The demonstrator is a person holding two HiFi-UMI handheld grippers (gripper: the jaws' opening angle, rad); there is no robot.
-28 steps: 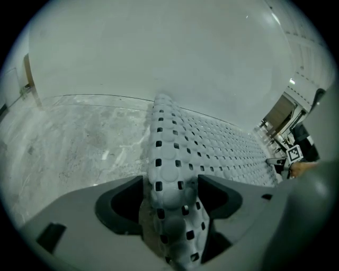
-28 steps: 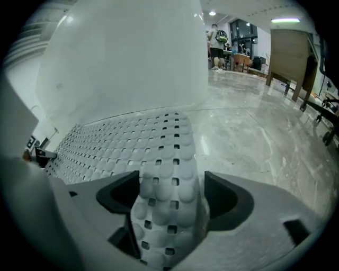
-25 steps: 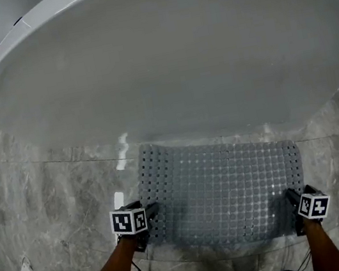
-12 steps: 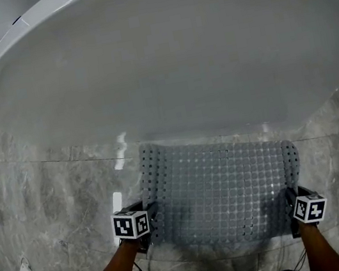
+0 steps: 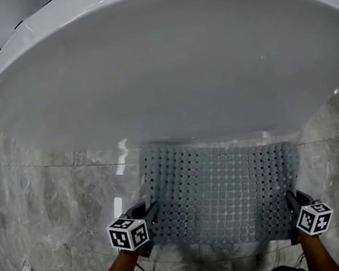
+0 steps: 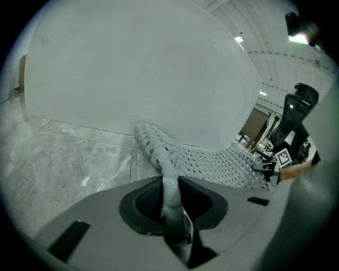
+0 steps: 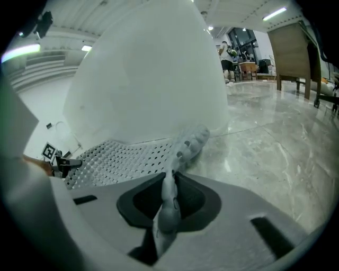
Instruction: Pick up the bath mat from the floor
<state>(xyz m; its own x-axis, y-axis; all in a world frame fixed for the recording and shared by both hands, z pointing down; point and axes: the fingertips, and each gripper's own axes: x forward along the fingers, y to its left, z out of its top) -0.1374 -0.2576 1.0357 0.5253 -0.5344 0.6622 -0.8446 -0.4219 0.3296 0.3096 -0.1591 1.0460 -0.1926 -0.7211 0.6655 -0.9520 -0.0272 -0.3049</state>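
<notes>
- Gripping the mat (image 5: pixel 222 197) at its two near corners, the left gripper (image 5: pixel 148 215) and the right gripper (image 5: pixel 292 202) share the load. This should let the floppy sheet come up level instead of folding to one side.
- The left jaws have just been closing and are clamped on the mat's left edge. The left gripper view shows the perforated rubber pinched thin between them and curling away toward the tub (image 5: pixel 163 61).
- The right jaws have also just been closing and hold the right edge the same way, with a narrow fold of mat squeezed upright between them.
- The mat sits at the foot of the tub on the marble floor (image 5: pixel 50 198). Its near edge is raised in the jaws, and its far edge appears to be down by the tub's base.
- The two grips are well apart, which keeps the near edge stretched between them with only a shallow sag in the middle.
- The lift looks begun but not finished, since much of the mat seems to rest on the floor.
- Both holds bite only the rim, so they may slip as more of the mat's weight comes to hang from them.
</notes>
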